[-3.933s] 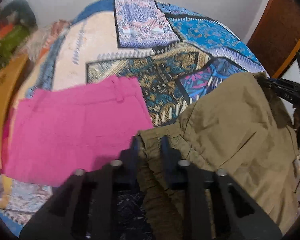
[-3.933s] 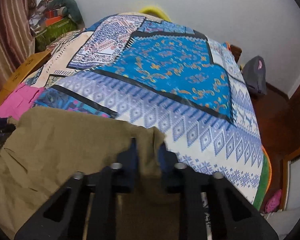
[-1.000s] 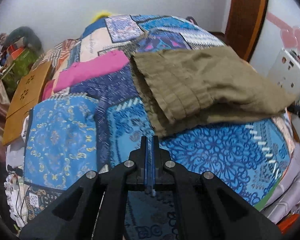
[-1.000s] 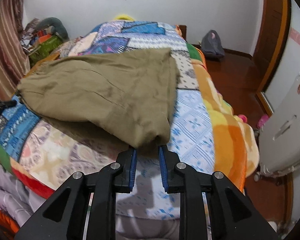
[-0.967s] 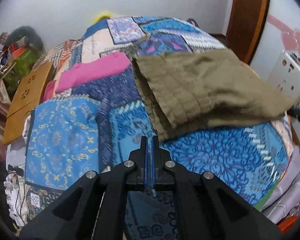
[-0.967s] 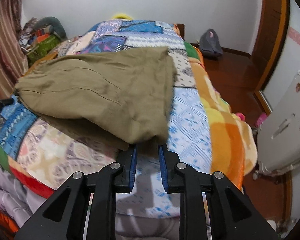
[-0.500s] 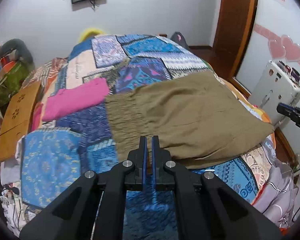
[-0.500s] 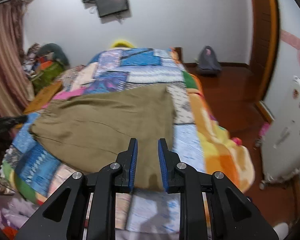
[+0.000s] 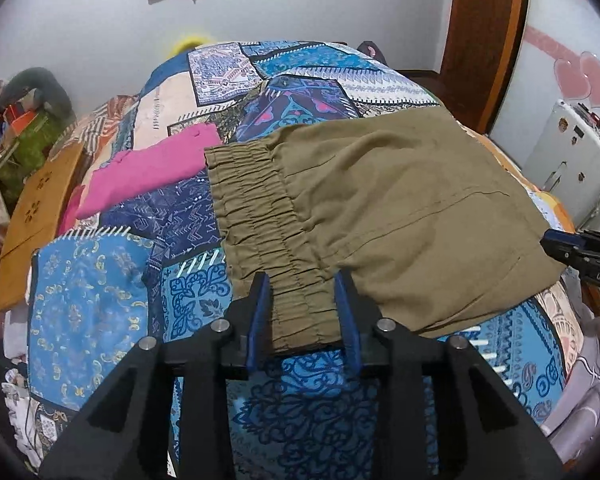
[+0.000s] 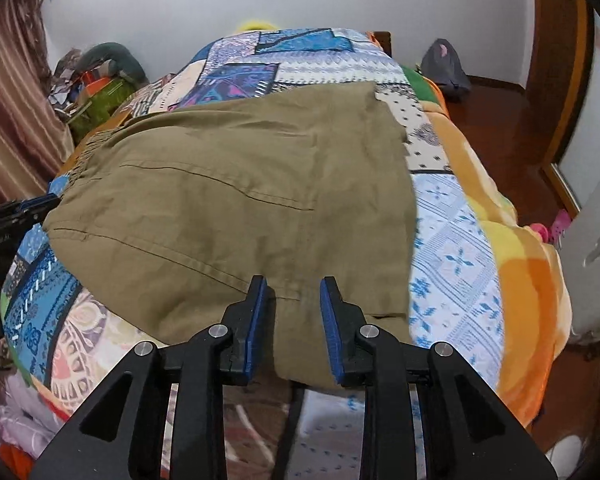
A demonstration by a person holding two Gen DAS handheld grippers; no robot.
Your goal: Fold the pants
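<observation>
Olive-green cotton pants (image 9: 380,208) lie folded on the patchwork bedspread (image 9: 92,304), near the foot of the bed; every place below is given from them. Their gathered elastic waistband (image 9: 260,216) forms the left edge, and the opposite edge (image 10: 404,184) ends short of the bed's orange right border (image 10: 532,280), leaving a strip of pale blue-and-white quilt bare between.

The left tongs (image 9: 302,312) stand wide open, straddling the near corner of the waistband without closing on it; cloth fills the gap between the blue pads. The right tongs (image 10: 293,312) are also spread apart over the near hem, gripping nothing, and the fabric beneath them droops over the bed's near edge. Whether either pair's pads touch the cloth cannot be made out.

Beyond the waistband, a folded pink garment (image 9: 148,172) lies well apart from the pants, with bare bedspread between. Past the far edge the quilt runs clear to the head of the bed.

The underside layers of the pants are hidden, so the number of folds is unclear. In the left wrist view, the right tongs show only as a dark tip at the frame's right edge, cut off. Clutter (image 10: 100,76) piled off the far-left corner is too small to identify.
</observation>
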